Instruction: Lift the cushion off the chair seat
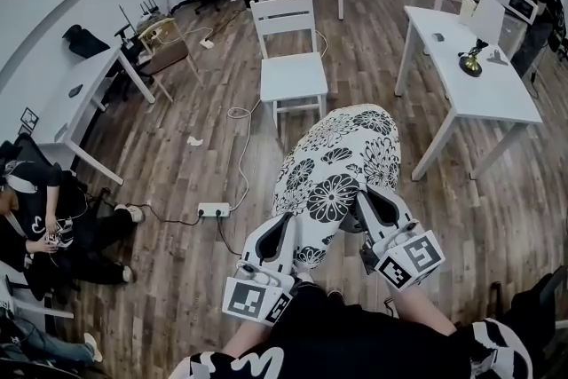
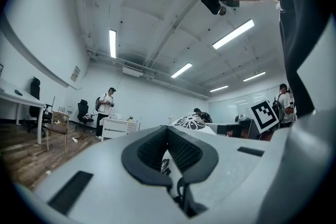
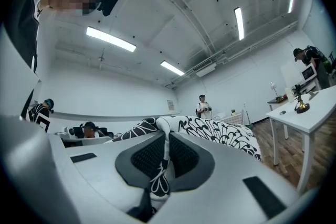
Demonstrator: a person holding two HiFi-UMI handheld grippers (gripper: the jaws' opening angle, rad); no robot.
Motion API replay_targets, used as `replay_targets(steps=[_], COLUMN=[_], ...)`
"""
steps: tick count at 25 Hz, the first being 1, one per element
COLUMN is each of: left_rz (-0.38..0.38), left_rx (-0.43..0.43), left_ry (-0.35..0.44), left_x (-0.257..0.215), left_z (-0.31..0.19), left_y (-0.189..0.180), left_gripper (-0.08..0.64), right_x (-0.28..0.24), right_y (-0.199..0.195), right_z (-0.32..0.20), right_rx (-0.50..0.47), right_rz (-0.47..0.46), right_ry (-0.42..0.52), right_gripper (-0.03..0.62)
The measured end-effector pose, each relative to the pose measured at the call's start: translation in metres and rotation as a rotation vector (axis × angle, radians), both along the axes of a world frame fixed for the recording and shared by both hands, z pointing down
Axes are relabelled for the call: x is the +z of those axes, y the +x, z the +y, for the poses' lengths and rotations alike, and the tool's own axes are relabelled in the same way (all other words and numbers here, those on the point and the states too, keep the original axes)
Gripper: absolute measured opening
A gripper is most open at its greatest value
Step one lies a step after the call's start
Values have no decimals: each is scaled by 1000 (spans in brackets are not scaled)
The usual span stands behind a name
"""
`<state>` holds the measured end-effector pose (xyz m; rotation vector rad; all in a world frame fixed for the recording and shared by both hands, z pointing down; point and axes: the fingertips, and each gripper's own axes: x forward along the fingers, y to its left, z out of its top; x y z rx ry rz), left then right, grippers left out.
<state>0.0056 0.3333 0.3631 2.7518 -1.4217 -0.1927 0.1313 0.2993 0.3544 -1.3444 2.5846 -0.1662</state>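
1. We hold the white cushion with black flower print [image 1: 342,169] up in the air. It hangs btwn us & the white wooden chair [image 1: 293,75], well apart from the chair, whose seat is bare.
2. The left gripper [image 1: 277,237] & right gripper [image 1: 374,207] each have their jaws closed on a thin fold of the cushion's near edge. No gap shows on either.
3. Risk, as we judge it: each grip takes only a bit of cover cloth, so the cushion's wt could drag the fabric out. If one side slips, the cushion would swing from the other & may drop.
4. Risk: the cushion hides the wooden floor [image 1: 177,146] right ahead of us. A white power strip [image 1: 213,209] w/ cable lies near, so a blind step could catch it.
5. Only the head view shows the chair, the bare seat, the whole cushion & both grippers at once.
6. Only the gripper views show the dark mesh pads [image 3: 146,157] biting the cloth close up. The left gripper view shows a sliver of print btwn them. The right gripper view shows the patterned top stretching away under ceiling strip lights [image 3: 110,39].
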Motion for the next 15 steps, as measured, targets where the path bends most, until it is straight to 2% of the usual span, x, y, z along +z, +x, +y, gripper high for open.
replay_targets(steps=[15], left_rz=[14], left_rx=[7], left_ry=[-6], left_x=[4], left_z=[20], left_y=[2], left_gripper=[0], right_x=[-2], right_y=[2], right_z=[20], right_rx=[2], right_rz=[8], right_ry=[11], right_gripper=[32])
